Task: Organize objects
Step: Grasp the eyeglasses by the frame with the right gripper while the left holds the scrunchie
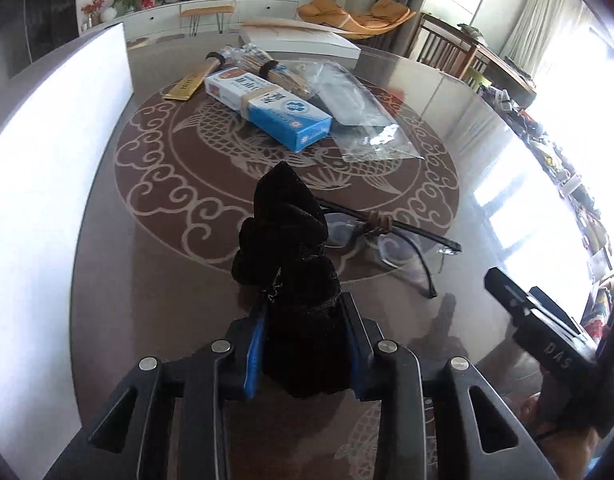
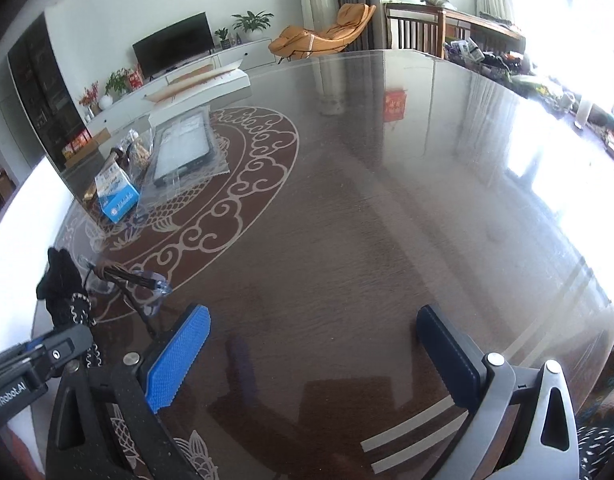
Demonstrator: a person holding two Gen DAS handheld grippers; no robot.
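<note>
So our left gripper (image 1: 303, 344) pinches the black pouch (image 1: 291, 264); right gripper (image 2: 315, 356) gapes wide—we'd grab the near glasses (image 1: 391, 240) gently.

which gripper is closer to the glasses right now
Left. The left gripper, shut on a black cloth, sits right beside the glasses. The right gripper is open and empty, off to their right.
</note>
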